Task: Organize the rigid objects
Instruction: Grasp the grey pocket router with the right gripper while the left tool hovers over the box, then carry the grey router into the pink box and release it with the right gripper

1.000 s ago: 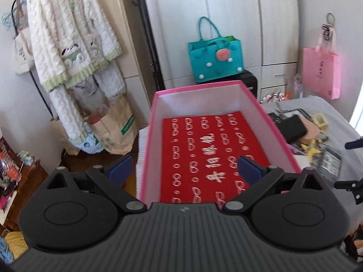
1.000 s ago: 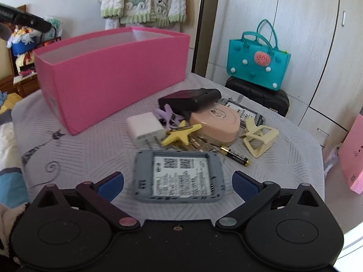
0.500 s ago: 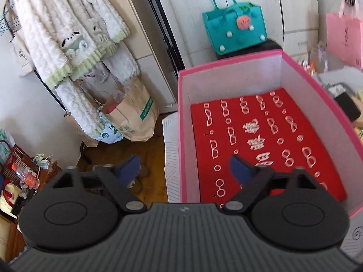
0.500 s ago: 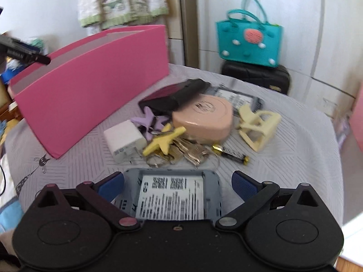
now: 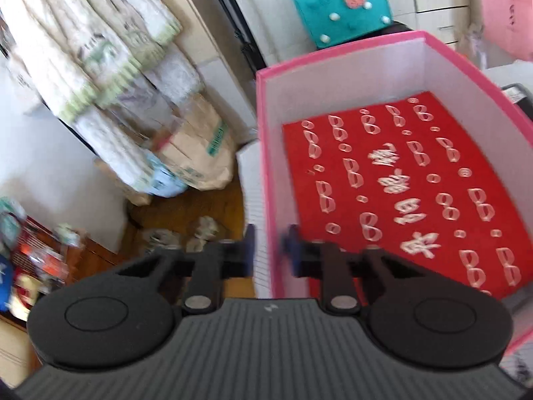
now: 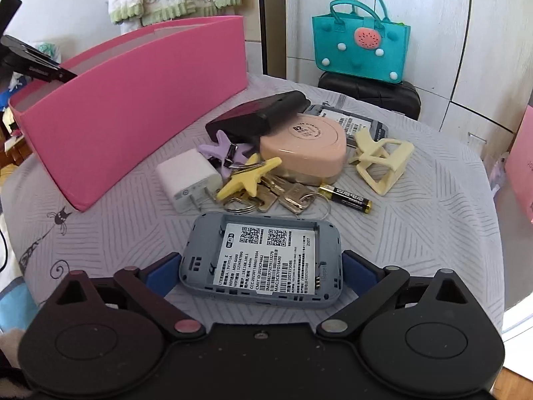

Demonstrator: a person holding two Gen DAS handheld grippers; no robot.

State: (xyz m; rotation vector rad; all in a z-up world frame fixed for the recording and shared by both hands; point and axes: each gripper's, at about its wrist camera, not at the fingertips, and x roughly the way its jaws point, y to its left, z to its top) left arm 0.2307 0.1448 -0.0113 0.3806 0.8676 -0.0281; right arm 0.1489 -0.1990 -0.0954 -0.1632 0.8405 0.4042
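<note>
Grey router shell first: box steadied, pick-up about to start.

Right gripper (image 6: 260, 273) stands wide open, fingers flanking the grey Wi-Fi router (image 6: 263, 265) without squeezing; closing on its sides seems the next need. Beyond, at 12 o'clock, lie keys (image 6: 283, 196) and a white charger (image 6: 188, 176). Left gripper (image 5: 269, 250) is nearly closed, pinching the pink box (image 5: 266, 153) wall at 10 o'clock.

box (image 5: 266, 153): pink outside, pale white inside walls
box lining (image 5: 399, 180): red, printed with white spectacle shapes and white characters
tablecloth (image 6: 416, 226): pale grey with fine striped patches
router (image 6: 263, 260): grey-blue shell, white label with black codes
charger (image 6: 188, 178): white
compact (image 6: 303, 146): peach pink
star clips (image 6: 248, 178): one yellow, one lilac
battery (image 6: 346, 196): black and gold
tote bag (image 6: 361, 46): teal, white dots, red watermelon patch
</note>
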